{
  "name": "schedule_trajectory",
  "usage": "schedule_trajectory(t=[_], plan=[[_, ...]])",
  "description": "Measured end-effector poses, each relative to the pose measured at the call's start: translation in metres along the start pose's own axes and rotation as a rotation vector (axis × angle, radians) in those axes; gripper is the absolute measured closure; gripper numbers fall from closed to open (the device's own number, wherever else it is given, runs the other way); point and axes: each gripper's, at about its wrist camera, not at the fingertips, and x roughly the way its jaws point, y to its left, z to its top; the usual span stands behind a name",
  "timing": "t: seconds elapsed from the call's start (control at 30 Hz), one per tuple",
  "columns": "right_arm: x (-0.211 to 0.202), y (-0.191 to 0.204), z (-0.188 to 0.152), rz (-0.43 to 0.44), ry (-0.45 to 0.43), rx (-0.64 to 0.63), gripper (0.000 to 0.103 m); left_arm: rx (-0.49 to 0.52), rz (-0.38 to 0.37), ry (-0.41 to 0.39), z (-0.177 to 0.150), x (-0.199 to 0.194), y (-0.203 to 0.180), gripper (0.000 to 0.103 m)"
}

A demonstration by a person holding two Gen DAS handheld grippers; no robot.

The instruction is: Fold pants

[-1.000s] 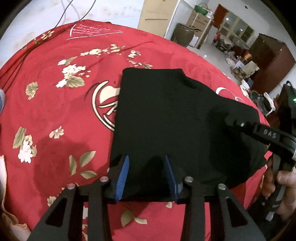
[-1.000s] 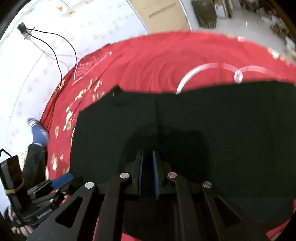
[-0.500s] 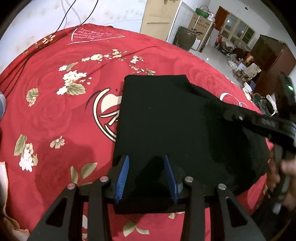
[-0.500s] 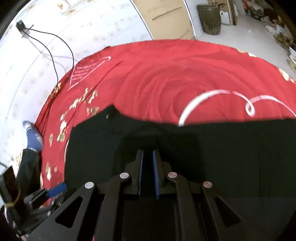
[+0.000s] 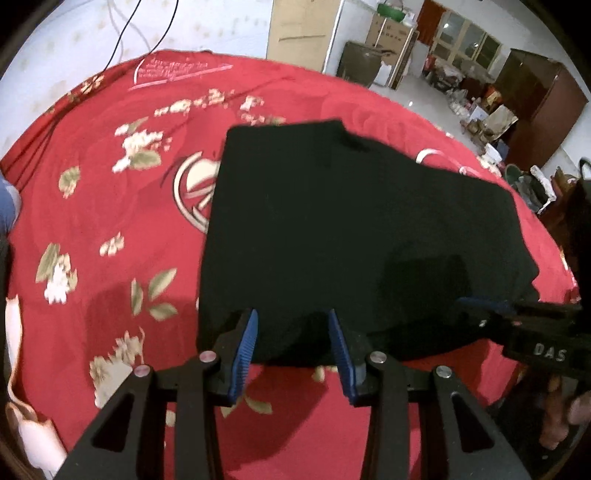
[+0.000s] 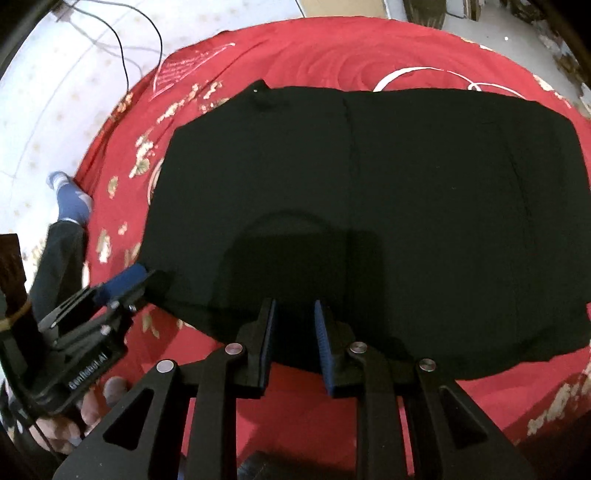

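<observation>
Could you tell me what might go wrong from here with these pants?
Both grippers are open at the near edge of the black pants, so closing may catch only the top layer or the red bedspread underneath. The left gripper and right gripper sit close together and could collide.

**Count of things in view**

One pair of black pants, folded. One red flowered cloth over the surface. Two claws: left claw, right claw. Perhaps two cables on the wall, though blurred. One blue-socked foot.
</observation>
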Motion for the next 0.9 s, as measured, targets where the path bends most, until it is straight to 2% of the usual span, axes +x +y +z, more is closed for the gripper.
schedule_trajectory(t=[0.33, 0.47, 0.63, 0.73, 0.83, 0.9], plan=[[-0.001, 0.009, -0.011, -0.069, 0.003, -0.055, 0.081, 0.018, 0.015, -0.010, -0.006, -0.007, -0.008, 0.059], [-0.008, 0.004, -0.016, -0.043, 0.000, -0.020, 0.081, 0.019, 0.023, -0.015, -0.009, -0.013, -0.009, 0.059], [-0.022, 0.004, -0.020, -0.029, -0.038, -0.002, 0.081, 0.027, 0.019, -0.059, -0.007, -0.027, -0.013, 0.059], [-0.029, 0.000, -0.021, -0.027, -0.059, 0.011, 0.074, 0.037, 0.016, -0.086, -0.005, -0.035, -0.018, 0.059], [-0.037, -0.009, -0.021, -0.018, -0.076, 0.059, 0.056, 0.047, 0.015, -0.104, -0.002, -0.041, -0.021, 0.059], [-0.041, -0.016, -0.021, -0.021, -0.083, 0.101, 0.054, 0.055, 0.015, -0.115, -0.001, -0.043, -0.024, 0.059]])
